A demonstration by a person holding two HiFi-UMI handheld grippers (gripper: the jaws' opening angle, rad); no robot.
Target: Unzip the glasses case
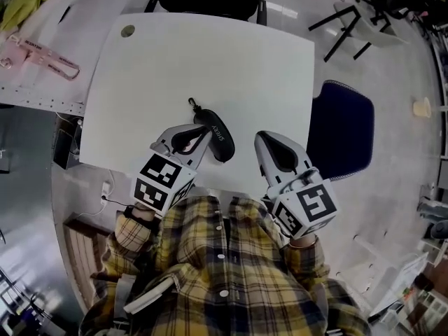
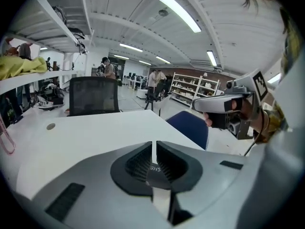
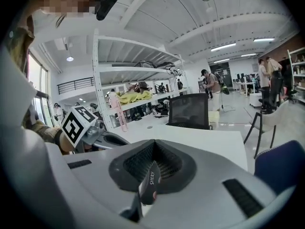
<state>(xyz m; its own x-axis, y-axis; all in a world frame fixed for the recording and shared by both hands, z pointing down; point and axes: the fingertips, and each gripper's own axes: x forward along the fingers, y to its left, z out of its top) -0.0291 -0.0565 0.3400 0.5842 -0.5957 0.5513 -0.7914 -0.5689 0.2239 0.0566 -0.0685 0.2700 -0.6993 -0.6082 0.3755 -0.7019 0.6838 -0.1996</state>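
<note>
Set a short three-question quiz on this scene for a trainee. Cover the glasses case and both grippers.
1. Choose one. Where does the glasses case lie?
A. On the white table, nearer the left gripper
B. On the blue chair
C. On the floor

2. True or false: the right gripper is shut on the glasses case.

3. Fill in the missing word: the jaws of both grippers are ____ (open or shut).

Key
1. A
2. False. The right gripper is clear of the case and holds nothing.
3. shut
</note>
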